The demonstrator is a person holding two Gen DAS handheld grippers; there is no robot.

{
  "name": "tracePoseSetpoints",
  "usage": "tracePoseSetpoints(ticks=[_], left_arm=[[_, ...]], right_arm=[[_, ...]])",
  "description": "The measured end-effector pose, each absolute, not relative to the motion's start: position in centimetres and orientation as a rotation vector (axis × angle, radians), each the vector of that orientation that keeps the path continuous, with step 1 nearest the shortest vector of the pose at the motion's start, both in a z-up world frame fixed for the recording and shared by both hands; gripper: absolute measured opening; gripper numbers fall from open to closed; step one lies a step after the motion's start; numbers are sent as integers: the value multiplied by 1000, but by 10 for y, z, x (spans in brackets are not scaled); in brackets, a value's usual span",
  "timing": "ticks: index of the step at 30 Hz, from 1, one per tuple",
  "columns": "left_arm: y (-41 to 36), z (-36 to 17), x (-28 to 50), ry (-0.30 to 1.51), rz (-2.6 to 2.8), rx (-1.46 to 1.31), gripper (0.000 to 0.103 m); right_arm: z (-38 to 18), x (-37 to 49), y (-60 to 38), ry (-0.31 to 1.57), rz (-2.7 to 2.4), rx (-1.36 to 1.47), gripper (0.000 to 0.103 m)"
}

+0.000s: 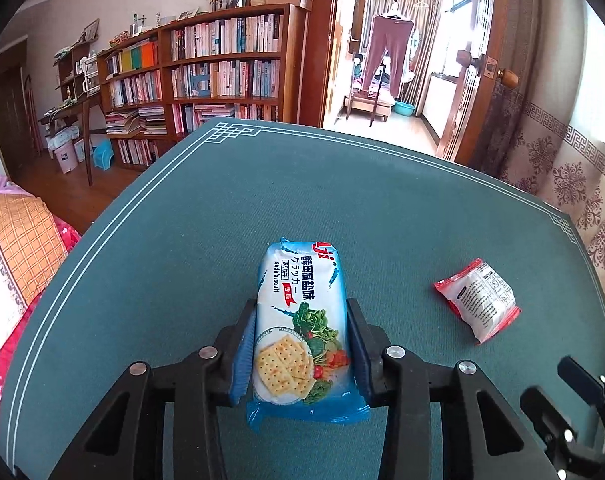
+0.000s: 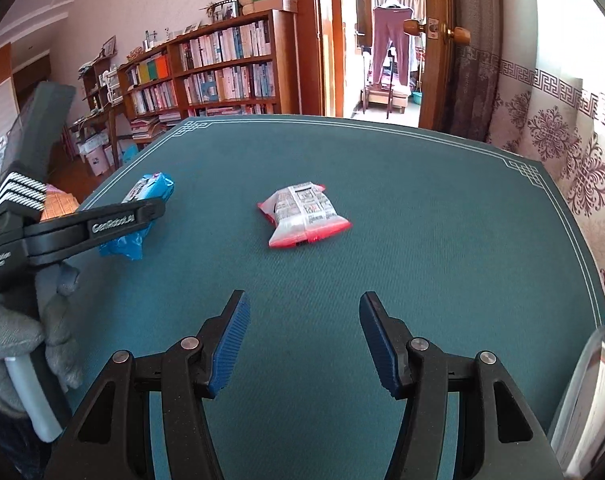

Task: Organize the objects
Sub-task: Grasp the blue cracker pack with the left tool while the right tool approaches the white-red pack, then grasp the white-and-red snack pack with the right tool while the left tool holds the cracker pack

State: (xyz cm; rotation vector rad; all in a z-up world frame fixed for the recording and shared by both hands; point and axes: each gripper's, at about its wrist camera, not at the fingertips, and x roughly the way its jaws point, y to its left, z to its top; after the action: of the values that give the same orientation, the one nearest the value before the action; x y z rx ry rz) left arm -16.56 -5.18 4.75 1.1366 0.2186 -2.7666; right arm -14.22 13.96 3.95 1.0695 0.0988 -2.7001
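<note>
Green felt table (image 1: 382, 200), bookshelf (image 1: 222, 60) behind

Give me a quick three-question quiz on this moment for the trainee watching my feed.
1. True or false: the left gripper is shut on the blue soda biscuit pack.
2. Which packet lies free on the green table mat? A) red-edged snack packet B) blue soda biscuit pack
3. Fill in: the right gripper is ____ and holds nothing.

Key: 1 true; 2 A; 3 open
</note>
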Motion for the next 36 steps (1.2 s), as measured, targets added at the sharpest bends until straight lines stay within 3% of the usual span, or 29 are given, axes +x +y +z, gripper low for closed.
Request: tracePoseSetpoints(ticks=[11,25,33,36], left_arm=[[-54,43,-169,246,-2755,1165,43],[-54,39,-171,255,-2752,1196,43],[-55,38,-172,261,-2748,1201,43],[-54,38,-172,258,-2752,1202,43]], right_arm=[[31,-217,114,167,-2669,1130,59],[20,-242,104,332,-2652,1148,62],[25,-244,107,369,-2656,1125,75],[21,-250,103,435,-2635,1137,75]])
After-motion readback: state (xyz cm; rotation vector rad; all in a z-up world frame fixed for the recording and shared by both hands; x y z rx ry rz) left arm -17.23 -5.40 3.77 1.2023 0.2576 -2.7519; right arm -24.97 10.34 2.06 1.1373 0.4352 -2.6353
